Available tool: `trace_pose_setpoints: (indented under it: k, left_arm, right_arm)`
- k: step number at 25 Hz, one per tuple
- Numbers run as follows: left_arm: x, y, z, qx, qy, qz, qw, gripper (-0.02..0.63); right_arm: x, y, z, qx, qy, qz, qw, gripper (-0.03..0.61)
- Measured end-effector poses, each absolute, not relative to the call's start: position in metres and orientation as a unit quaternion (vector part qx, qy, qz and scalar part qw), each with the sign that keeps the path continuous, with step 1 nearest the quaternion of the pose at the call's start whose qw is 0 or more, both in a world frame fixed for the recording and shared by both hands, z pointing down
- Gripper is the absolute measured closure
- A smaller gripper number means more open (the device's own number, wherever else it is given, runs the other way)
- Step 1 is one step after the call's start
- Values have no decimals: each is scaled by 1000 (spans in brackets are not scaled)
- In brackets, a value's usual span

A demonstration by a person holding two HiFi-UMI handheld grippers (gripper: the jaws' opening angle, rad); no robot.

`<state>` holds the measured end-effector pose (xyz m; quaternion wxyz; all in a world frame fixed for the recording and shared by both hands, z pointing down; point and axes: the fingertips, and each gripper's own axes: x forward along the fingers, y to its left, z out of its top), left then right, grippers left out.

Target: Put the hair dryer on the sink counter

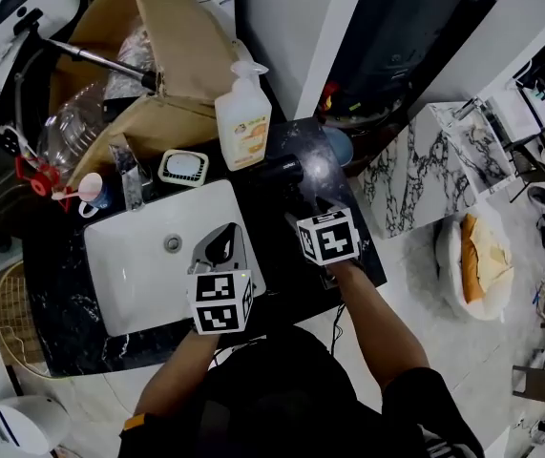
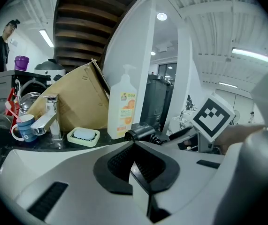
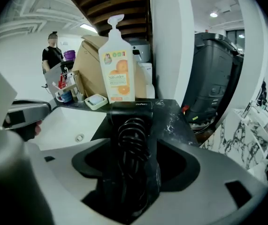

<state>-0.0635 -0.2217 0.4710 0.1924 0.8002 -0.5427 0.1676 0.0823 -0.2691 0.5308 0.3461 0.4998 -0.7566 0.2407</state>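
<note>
Two grippers show in the head view; the right gripper [image 1: 300, 201] reaches over the dark sink counter [image 1: 348, 184] to the right of the white basin [image 1: 148, 265]; the black hair dryer [image 1: 282, 172] lies ahead of it, just near of the soap bottle [image 1: 243, 113]; whether it rests on the stone or hangs just above it I cannot tell. The left gripper [image 1: 220, 248] hovers over the basin, apart from the dryer, probably kept out of the way. A soap dish [image 1: 183, 167] and a tap [image 1: 129, 175] stand at the basin's far edge, with a cardboard box [image 1: 157, 65] behind them.

In the left gripper view the jaws are pressed together with nothing between them; the dryer lies beyond, to the right of the bottle and the dish.

In the right gripper view the jaws are clamped on the dryer's handle, round which its cord is wound; a hold there points the barrel away toward the far wall. The bottle stands close ahead, so it seems the one thing that could be nudged; bare stone shows to the right.
</note>
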Motion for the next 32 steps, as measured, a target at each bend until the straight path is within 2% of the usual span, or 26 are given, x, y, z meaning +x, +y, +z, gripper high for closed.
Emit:
trace_pose_setpoints:
  k: [9, 21, 27, 32]
  left_arm:
    - [-36, -162, 471, 838, -483, 180, 181, 606]
    - [-9, -70, 462, 891, -384, 181, 160, 606]
    - [7, -39, 449, 907, -353, 175, 151, 606]
    - [25, -25, 444, 911, -344, 172, 149, 606]
  right_arm:
    - [98, -160, 514, 551, -738, 267, 284, 286]
    - [106, -34, 500, 632, -682, 291, 226, 413]
    - [116, 5, 490, 658, -661, 296, 208, 495]
    - [127, 22, 480, 665, -658, 296, 191, 536]
